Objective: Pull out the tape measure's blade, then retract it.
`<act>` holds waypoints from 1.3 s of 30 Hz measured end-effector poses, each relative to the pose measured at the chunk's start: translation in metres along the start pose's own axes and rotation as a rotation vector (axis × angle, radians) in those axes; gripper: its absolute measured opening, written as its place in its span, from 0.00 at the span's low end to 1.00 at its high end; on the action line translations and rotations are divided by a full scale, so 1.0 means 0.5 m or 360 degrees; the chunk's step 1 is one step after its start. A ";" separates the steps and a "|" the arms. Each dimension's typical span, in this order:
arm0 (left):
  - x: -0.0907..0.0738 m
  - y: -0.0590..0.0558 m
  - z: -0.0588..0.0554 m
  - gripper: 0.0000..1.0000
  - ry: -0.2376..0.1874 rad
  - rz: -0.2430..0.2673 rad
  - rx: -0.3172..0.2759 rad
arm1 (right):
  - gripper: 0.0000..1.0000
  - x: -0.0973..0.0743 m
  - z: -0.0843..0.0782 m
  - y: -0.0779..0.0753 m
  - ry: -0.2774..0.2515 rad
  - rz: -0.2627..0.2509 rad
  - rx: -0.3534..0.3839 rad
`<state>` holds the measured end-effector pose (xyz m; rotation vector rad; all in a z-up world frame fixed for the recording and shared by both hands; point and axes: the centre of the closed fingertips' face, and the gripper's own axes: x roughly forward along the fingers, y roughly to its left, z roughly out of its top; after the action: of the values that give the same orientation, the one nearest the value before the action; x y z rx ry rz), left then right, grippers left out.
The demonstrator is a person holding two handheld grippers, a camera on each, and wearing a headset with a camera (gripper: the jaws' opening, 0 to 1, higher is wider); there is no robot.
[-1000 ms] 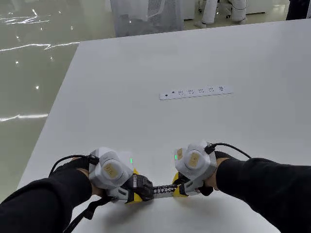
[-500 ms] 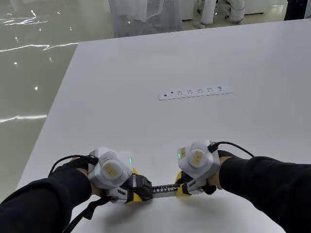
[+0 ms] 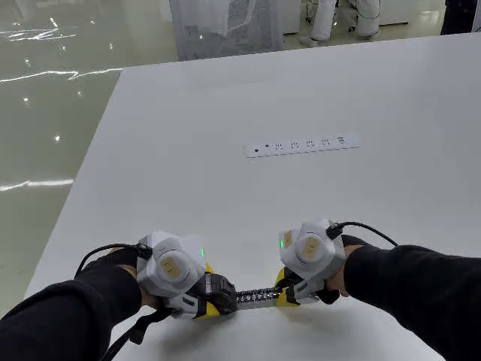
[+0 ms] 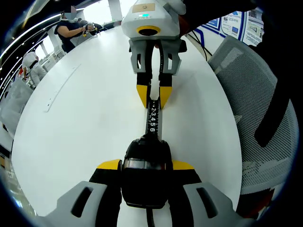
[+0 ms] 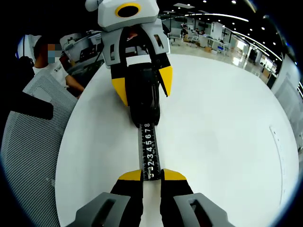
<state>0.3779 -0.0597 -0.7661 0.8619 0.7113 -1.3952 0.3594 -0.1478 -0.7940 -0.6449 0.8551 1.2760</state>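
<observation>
Now we hold the tape measure (image 4: 146,177) by its black case, clamped between the yellow-tipped jaws of the left gripper (image 3: 214,293). It sits close to the near edge of the tabletop (image 3: 225,105), toward its left side. The right gripper (image 5: 152,176) faces it with its jaws closed on the tip of the blade (image 5: 147,146). The blade spans the gap between the two grippers, low over the surface.

Against the picture of a second ago, the right gripper sits a little farther toward the tabletop's right edge, while the left gripper and the case stay where they were. The power strip (image 3: 303,144), well apart toward the far edge, has barely shifted in the head view. So we read this as a real move of the hand, not of the camera. The bare stretch of blade between the grippers is slightly longer for it, and a short run of printed numerals shows between the case mouth and the right jaws.

We judge that the pull-out is under way but still early, and the retraction has not begun. The next stretch calls for a straight draw along the blade's own line, with the left grip kept firm on the case. If the thin tip slips from the right jaws, the blade will likely snap back unguided.
</observation>
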 end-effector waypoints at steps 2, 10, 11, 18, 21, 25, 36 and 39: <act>0.000 0.001 0.000 0.32 0.0000 -0.0001 0.0000 | 0.08 -0.001 -0.002 0.000 0.0002 -0.0007 -0.0020; 0.001 0.002 -0.001 0.32 0.0003 -0.0003 -0.0004 | 0.08 -0.005 -0.009 -0.003 -0.0009 -0.0010 -0.0005; 0.001 0.002 -0.001 0.32 0.0003 -0.0004 -0.0006 | 0.08 -0.005 -0.010 -0.004 -0.0011 -0.0012 0.0002; 0.001 0.001 -0.002 0.32 0.0001 -0.0006 -0.0009 | 0.08 -0.009 -0.016 -0.004 -0.0008 -0.0012 0.0011; 0.001 0.001 -0.002 0.32 0.0002 -0.0007 -0.0009 | 0.08 -0.011 -0.019 -0.004 -0.0007 -0.0011 0.0015; 0.001 0.001 -0.002 0.32 0.0002 -0.0012 -0.0009 | 0.08 -0.013 -0.021 -0.003 0.0000 -0.0010 0.0009; 0.001 0.001 -0.001 0.32 0.0000 -0.0002 -0.0010 | 0.08 -0.023 -0.033 -0.003 -0.0001 -0.0016 0.0041; 0.001 0.002 -0.001 0.32 0.0000 0.0000 -0.0010 | 0.08 -0.026 -0.036 -0.003 -0.0003 -0.0019 0.0048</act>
<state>0.3787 -0.0595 -0.7667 0.8569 0.7156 -1.3924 0.3564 -0.1699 -0.7934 -0.6241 0.8663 1.2502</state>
